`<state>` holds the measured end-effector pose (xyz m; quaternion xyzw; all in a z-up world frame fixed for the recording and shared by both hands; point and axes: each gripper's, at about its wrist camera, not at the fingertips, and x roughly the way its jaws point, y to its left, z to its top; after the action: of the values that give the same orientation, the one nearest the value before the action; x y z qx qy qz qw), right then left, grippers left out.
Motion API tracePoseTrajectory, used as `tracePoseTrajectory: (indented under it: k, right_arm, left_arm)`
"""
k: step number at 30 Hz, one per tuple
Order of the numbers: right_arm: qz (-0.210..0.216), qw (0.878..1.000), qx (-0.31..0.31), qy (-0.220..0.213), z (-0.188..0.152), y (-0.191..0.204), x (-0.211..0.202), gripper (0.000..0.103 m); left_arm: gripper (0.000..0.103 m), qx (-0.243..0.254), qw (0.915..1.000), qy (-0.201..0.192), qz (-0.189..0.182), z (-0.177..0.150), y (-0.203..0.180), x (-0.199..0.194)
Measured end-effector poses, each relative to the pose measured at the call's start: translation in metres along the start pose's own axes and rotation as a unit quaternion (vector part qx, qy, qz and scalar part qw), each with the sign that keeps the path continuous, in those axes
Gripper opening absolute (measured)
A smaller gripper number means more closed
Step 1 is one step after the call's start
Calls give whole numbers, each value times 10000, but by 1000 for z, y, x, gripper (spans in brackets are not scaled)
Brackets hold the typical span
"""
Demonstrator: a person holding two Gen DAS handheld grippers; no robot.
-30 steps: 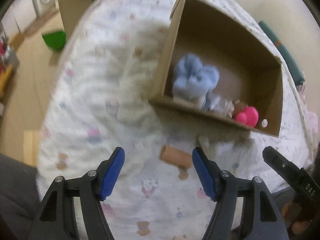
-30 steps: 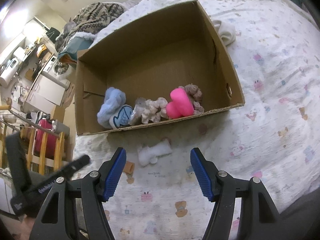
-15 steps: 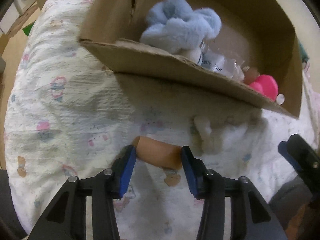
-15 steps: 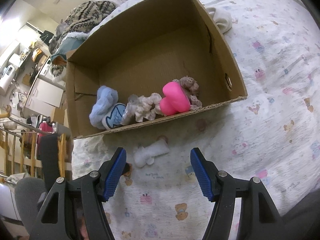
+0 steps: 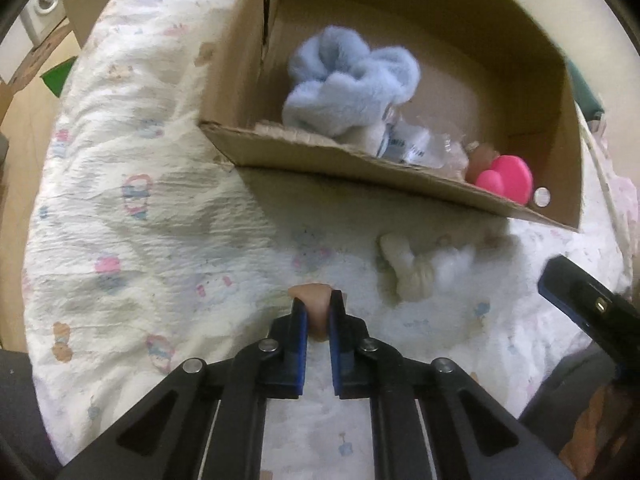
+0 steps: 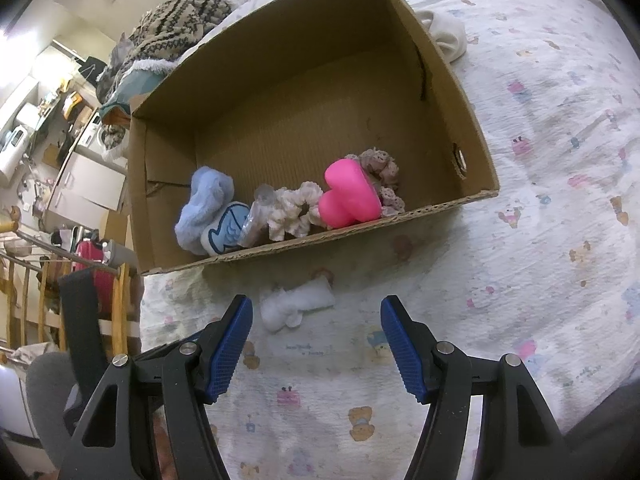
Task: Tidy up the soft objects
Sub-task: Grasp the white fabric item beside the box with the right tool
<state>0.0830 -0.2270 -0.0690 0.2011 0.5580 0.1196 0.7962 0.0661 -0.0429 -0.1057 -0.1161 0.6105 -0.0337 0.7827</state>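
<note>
Two claws are in front of me, both over a bed [image 5: 132,216] covered with a white quilt printed with small bears and pastel figures. My left claw [image 5: 318,312] is clenched on a small peach-coloured soft piece [image 5: 316,300], whose rounded end pokes out between the blue pads [image 5: 301,320]; I cannot tell whether it is lifted clear of the quilt. My right claw [image 6: 316,316] is released, its ribbed blue pads [image 6: 230,350] spread wide and holding nothing.

Just beyond the right claw, a white fluffy soft item [image 6: 296,304] lies on the quilt, close to the near wall of an open cardboard box [image 6: 456,120] but outside it. In the left wrist view the same white item [image 5: 416,272] sits to the right of the clenched claw, between it and the box [image 5: 360,164].

Inside the box, everything is bunched along the near wall. At the left end is a light blue fuzzy plush [image 6: 204,204] with a white piece showing a blue wing print [image 6: 226,228] against it. Next come a clear plastic wrapper [image 6: 256,216], a cream crocheted scrunchie [image 6: 294,212], a bright pink heart-shaped toy [image 6: 348,196] and a dusty pink lace scrunchie [image 6: 382,176] behind it. The far part of the box floor is bare cardboard.

A white sock-like bundle [image 6: 448,36] lies on the bed past the box's right wall, and a patterned knit blanket [image 6: 176,24] is heaped beyond its far-left corner.
</note>
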Motion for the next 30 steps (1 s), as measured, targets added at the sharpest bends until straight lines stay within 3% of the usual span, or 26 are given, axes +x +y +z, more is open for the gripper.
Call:
tracePoseTrajectory:
  k: [6, 9, 12, 18, 22, 26, 30]
  right_arm:
    - [-48, 10000, 12, -16, -1, -1, -1, 70]
    - [-98, 9999, -15, -32, -2, -2, -2, 70]
    - [-109, 9999, -8, -27, -2, -3, -3, 70]
    - [121, 9998, 96, 92, -1, -6, -1, 70]
    - [199, 9992, 71, 337, -1, -1, 14, 70]
    - [68, 9979, -310, 568, 1, 17, 34, 70]
    - [-51, 9952, -605, 769, 0, 32, 58, 70]
  left_arm:
    - [9, 45, 9998, -73, 155, 0, 5, -7]
    - [8, -8, 9988, -68, 490, 8, 27, -6]
    - [8, -266, 9989, -24, 386, 9, 40, -8]
    - [8, -11, 9988, -441, 223, 9, 43, -60]
    - [8, 330, 9968, -652, 322, 3, 39, -84]
    - [8, 502, 9947, -749, 489, -1, 32, -81]
    - [8, 277, 9964, -623, 507, 1, 29, -64]
